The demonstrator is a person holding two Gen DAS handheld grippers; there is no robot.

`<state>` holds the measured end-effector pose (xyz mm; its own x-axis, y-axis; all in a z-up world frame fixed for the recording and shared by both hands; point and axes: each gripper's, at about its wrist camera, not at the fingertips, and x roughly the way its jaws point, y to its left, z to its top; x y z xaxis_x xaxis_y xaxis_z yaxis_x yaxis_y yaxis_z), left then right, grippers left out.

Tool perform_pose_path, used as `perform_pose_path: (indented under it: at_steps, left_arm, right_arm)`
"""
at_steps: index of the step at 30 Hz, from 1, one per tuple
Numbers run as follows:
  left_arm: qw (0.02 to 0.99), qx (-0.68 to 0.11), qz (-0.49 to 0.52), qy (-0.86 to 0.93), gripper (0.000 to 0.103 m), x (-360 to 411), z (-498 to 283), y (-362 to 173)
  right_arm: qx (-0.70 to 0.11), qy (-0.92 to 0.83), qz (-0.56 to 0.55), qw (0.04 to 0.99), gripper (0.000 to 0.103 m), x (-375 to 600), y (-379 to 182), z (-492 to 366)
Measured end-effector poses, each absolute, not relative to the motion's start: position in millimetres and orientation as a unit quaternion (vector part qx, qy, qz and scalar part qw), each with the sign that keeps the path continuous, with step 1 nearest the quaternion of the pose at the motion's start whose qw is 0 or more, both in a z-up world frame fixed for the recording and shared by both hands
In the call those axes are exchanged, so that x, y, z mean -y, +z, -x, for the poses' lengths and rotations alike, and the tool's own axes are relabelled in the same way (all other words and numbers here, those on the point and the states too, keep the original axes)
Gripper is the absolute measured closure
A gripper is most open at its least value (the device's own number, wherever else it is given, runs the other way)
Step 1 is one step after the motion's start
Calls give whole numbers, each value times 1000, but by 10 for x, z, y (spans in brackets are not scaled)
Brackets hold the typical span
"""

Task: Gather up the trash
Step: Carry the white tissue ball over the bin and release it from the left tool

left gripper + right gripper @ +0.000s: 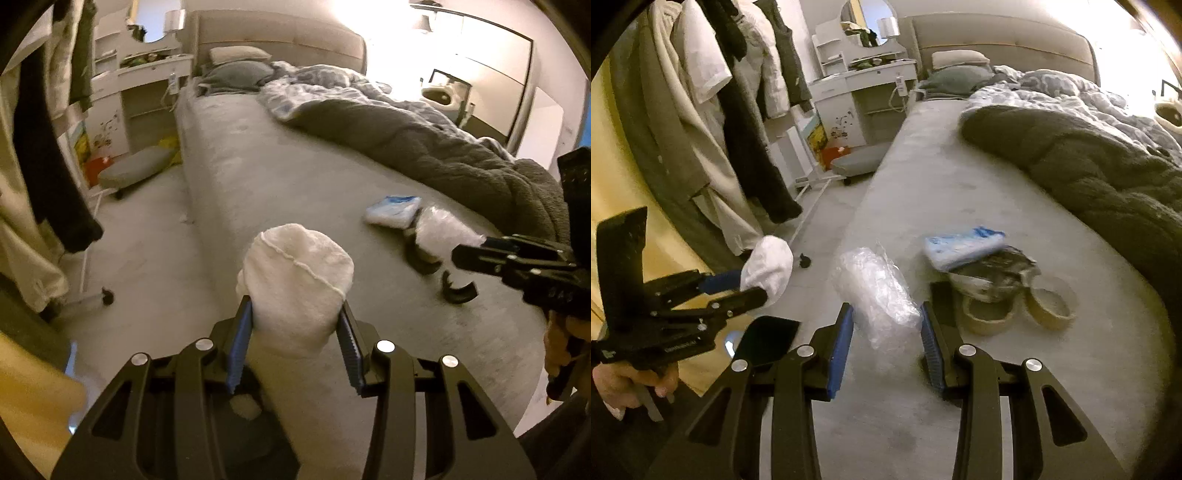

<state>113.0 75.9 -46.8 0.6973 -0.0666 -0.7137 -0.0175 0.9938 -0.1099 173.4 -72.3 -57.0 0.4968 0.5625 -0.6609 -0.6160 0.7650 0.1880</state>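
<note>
The left tool [297, 317] is clenched on a white wad of cloth or paper [295, 280], which stands up between its blue pads; in the right wrist view that same wad sits at about nine o'clock. The right tool [886, 325] grips a crumpled clear plastic wrap [875, 291], pinched at its lower end, so most of it sticks out ahead of the pads.

More trash lies on the bed [960, 177]: a blue-and-white packet [964, 245] at about one o'clock from the right tool, with a dark wrapper [993, 269] just beneath it and two tape rolls [1049, 302] beside that, at roughly three o'clock. A dark curved scrap [456, 290] shows in the left wrist view.

Both tools are full, so the step in hand looks like carrying the load to a bin, which is not in view. To do it well, keep both grips firm; the plastic is slippery and held near one end, so avoid quick swings.

Both tools point forward and downward over the near edge of the bed, side by side. A hand [631, 380] grips the left tool's handle from below.
</note>
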Motion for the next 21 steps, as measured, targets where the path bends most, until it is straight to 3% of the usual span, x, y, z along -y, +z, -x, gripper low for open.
perform_pose_path:
  at_steps: [21]
  left_arm:
    - [871,-485,61,41,56,-1197,-777,-1162]
  right_arm:
    - [-393,397,93,824,66,-380,-711,-1521]
